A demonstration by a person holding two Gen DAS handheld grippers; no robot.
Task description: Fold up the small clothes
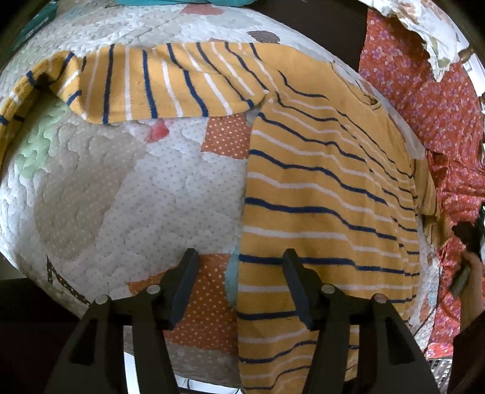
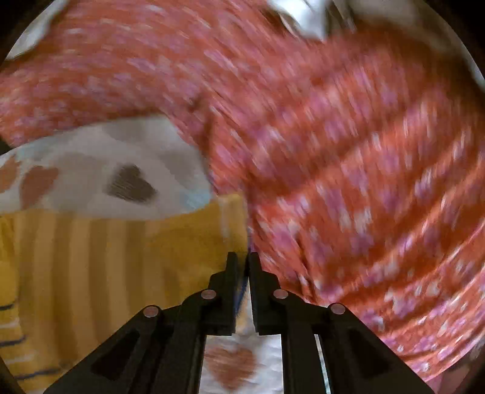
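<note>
A yellow shirt with navy and white stripes (image 1: 318,194) lies spread on a quilted patchwork mat (image 1: 145,188), one sleeve (image 1: 157,88) stretched out to the left. My left gripper (image 1: 239,257) is open and empty, hovering above the shirt's left side edge near its hem. My right gripper (image 2: 244,257) is shut on the edge of the yellow shirt (image 2: 121,248); the view is motion-blurred. The right gripper and the hand holding it show at the far right of the left wrist view (image 1: 466,242).
A red floral garment (image 2: 348,151) lies bunched to the right of the shirt; it also shows in the left wrist view (image 1: 433,109). The mat in the right wrist view (image 2: 100,157) has heart patches. A teal item (image 1: 182,2) sits at the far edge.
</note>
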